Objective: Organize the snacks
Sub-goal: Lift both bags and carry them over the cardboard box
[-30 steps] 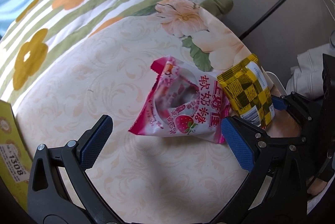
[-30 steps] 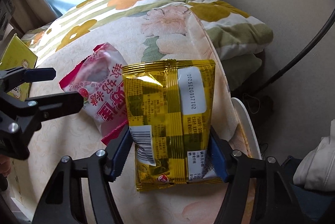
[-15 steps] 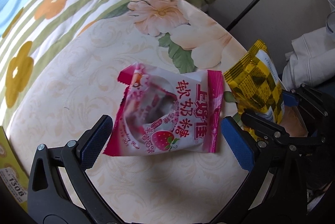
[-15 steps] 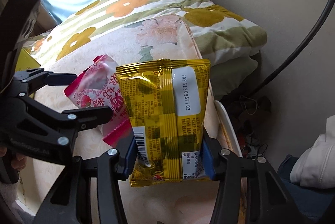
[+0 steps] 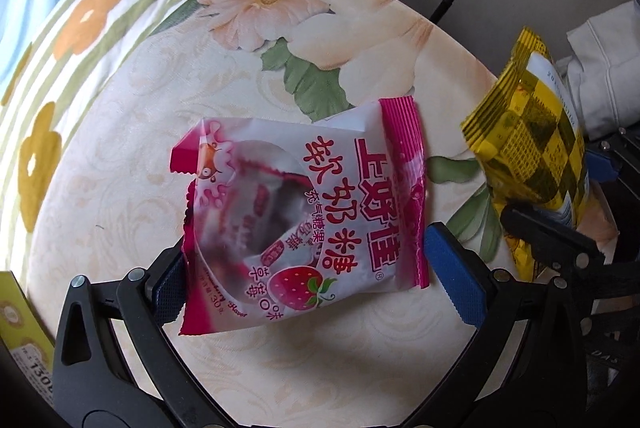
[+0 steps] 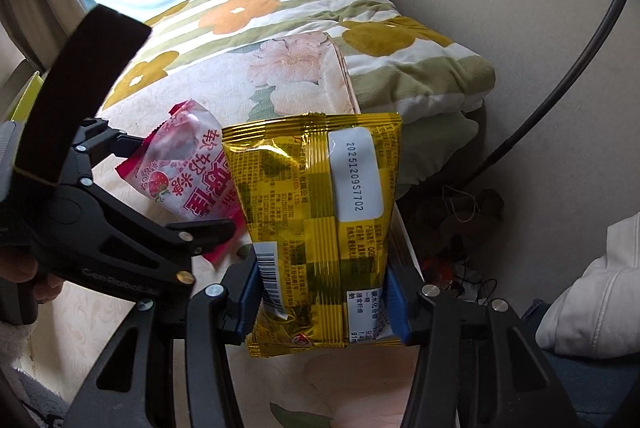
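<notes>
A pink strawberry candy bag (image 5: 304,216) lies on the cream floral cushion (image 5: 120,155). My left gripper (image 5: 308,268) is open with its blue-padded jaws either side of the bag's near end; the left pad is partly hidden under the bag's edge. The bag also shows in the right wrist view (image 6: 188,183), with the left gripper (image 6: 120,211) beside it. My right gripper (image 6: 320,304) is shut on a yellow checked snack bag (image 6: 320,224) and holds it upright above the cushion's right edge. The yellow bag shows at the right of the left wrist view (image 5: 532,155).
A striped flower-print quilt (image 6: 280,11) lies folded behind the cushion against the wall. A yellow-green box (image 5: 24,340) sits at the left edge. A black cable (image 6: 560,87) and white cloth (image 6: 600,292) are to the right, off the cushion.
My left gripper moved forward over the pink bag, so its jaws now flank the bag. My right gripper lifted the yellow bag slightly and moved it right.
</notes>
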Tool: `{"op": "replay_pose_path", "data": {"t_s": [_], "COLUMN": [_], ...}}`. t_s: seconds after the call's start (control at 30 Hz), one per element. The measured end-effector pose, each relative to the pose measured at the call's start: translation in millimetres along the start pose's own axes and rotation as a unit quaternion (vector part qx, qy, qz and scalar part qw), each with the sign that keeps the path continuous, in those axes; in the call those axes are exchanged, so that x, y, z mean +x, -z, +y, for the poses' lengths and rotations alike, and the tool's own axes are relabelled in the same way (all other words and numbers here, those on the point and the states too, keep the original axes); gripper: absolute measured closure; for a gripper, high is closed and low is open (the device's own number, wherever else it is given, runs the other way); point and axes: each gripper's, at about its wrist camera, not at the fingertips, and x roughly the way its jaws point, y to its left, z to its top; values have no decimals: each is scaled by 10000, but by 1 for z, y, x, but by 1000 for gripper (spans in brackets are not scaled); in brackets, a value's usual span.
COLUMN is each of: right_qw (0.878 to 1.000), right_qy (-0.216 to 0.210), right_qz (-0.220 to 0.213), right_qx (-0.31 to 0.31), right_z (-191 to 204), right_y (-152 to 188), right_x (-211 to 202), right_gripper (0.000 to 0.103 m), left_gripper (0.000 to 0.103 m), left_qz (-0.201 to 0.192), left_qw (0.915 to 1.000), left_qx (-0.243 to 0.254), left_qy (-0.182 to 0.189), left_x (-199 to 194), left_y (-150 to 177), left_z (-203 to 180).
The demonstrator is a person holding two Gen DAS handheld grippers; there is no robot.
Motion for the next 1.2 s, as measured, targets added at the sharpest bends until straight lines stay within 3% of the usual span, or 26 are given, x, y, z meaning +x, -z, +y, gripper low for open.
{"op": "replay_pose_path", "data": {"t_s": [0.13, 0.2, 0.27, 0.4, 0.53, 0.77, 1.0, 1.2], "right_qw": [10000, 9999, 9999, 9997, 9997, 9994, 9980, 9943], "right_qy": [-59, -70, -87, -174, -201, -270, -420, -645], "right_qz": [-6, -8, -26, -45, -99, -217, -459, -743], "right_qx": [72, 76, 84, 156, 119, 72, -95, -421], "right_z": [-2, -2, -2, -4, -2, -2, 2, 14], "right_y": [1, 1, 2, 1, -1, -4, -13, -34], "right_x": [1, 1, 0, 0, -2, -8, -27, -55], "right_gripper": [55, 55, 55, 55, 55, 55, 55, 55], "left_gripper": [3, 13, 41, 45, 62, 67, 67, 67], "left_qz": [-104, -168, -296, -289, -449, -578, -835, -1335], "left_qw": [9998, 9998, 9995, 9996, 9985, 9957, 9916, 9806], "left_qx": [151, 100, 87, -19, -201, -553, -932, -1435], "left_qy": [-127, -95, -109, 45, 238, 462, 318, 34], "left_x": [0, -4, -12, -13, -24, -34, -68, -124], "left_y": [2, 3, 2, -2, 2, 12, 21, 32], "left_z": [-5, -3, 0, 8, 16, 26, 34, 50]}}
